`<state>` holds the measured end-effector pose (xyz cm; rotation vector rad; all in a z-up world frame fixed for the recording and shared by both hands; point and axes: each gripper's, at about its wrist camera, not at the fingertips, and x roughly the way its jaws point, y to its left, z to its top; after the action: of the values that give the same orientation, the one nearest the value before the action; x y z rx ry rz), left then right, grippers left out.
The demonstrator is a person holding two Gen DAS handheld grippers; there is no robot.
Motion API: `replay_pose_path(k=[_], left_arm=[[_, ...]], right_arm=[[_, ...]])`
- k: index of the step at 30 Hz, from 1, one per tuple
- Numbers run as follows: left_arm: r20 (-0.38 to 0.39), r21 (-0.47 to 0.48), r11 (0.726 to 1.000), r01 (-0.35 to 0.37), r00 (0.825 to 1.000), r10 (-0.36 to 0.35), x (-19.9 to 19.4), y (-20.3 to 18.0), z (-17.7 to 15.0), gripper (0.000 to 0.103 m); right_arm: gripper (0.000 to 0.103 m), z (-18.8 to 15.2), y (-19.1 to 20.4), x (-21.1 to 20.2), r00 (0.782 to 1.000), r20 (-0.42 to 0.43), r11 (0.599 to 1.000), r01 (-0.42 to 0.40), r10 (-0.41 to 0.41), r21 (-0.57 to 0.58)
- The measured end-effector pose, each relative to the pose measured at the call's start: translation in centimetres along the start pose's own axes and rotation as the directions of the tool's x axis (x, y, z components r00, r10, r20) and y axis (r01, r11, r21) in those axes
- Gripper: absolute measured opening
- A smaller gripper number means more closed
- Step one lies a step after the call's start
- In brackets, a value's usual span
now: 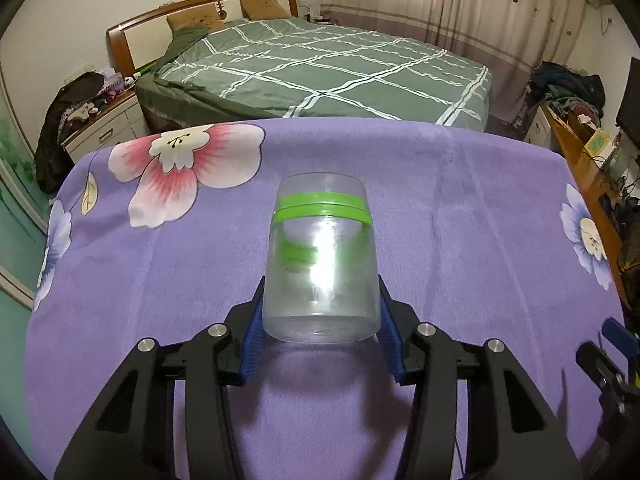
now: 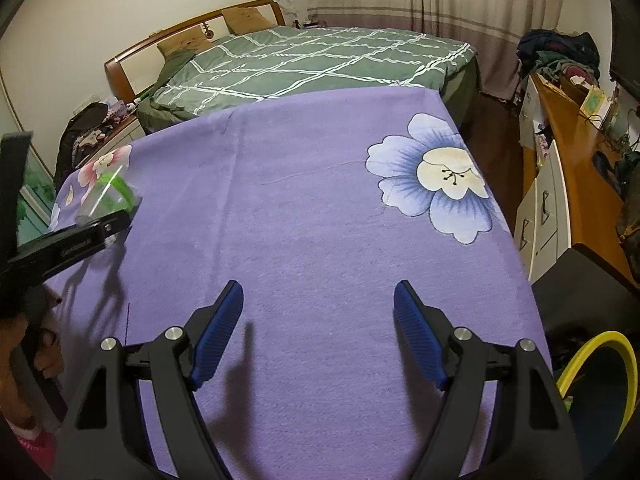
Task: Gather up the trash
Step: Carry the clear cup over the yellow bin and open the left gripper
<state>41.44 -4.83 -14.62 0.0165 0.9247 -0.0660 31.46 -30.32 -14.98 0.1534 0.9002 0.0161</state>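
Pads of the left gripper are pinching a clear plastic jar on the purple surface, while the right gripper is hovering wide open.

The clear jar hides the inner faces of the left tool's blue pads, so contact cannot be confirmed there. What lies inside the jar is a pale blur behind glare. At the lower right edge of the left wrist view, the right tool is cut off and smeared. In the right wrist view, the yellow-rimmed bin is cropped at lower right, its contents dark. Clutter on the nightstand at left is too small to identify.
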Motion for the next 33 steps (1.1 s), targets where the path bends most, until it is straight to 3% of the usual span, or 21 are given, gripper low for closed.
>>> replay_pose_path(k=[12,20,26,33], left_arm=[[0.042,0.05,0.997,0.065,0.997,-0.067,-10.2,-1.2,-6.3,0.048],[0.05,0.168,0.976,0.137,0.988,-0.147,-15.8,-6.3,-9.8,0.048],[0.009,0.286,0.925,0.249,0.965,-0.262,-18.6,-13.9,-12.8,0.048],[-0.097,0.43,0.819,0.381,0.921,-0.378,-20.2,-25.6,-16.1,0.048]], right_arm=[[0.074,0.0,-1.3,-1.8,0.998,0.023,0.998,0.064,-0.064,0.01],[0.074,-4.3,-5.8,-9.2,0.996,0.059,0.997,0.073,-0.074,0.012],[0.074,-9.6,-13.3,-16.0,0.982,0.101,0.982,0.147,-0.159,0.119],[0.075,-16.2,-21.5,-22.2,0.951,0.103,0.931,0.259,-0.293,0.258]])
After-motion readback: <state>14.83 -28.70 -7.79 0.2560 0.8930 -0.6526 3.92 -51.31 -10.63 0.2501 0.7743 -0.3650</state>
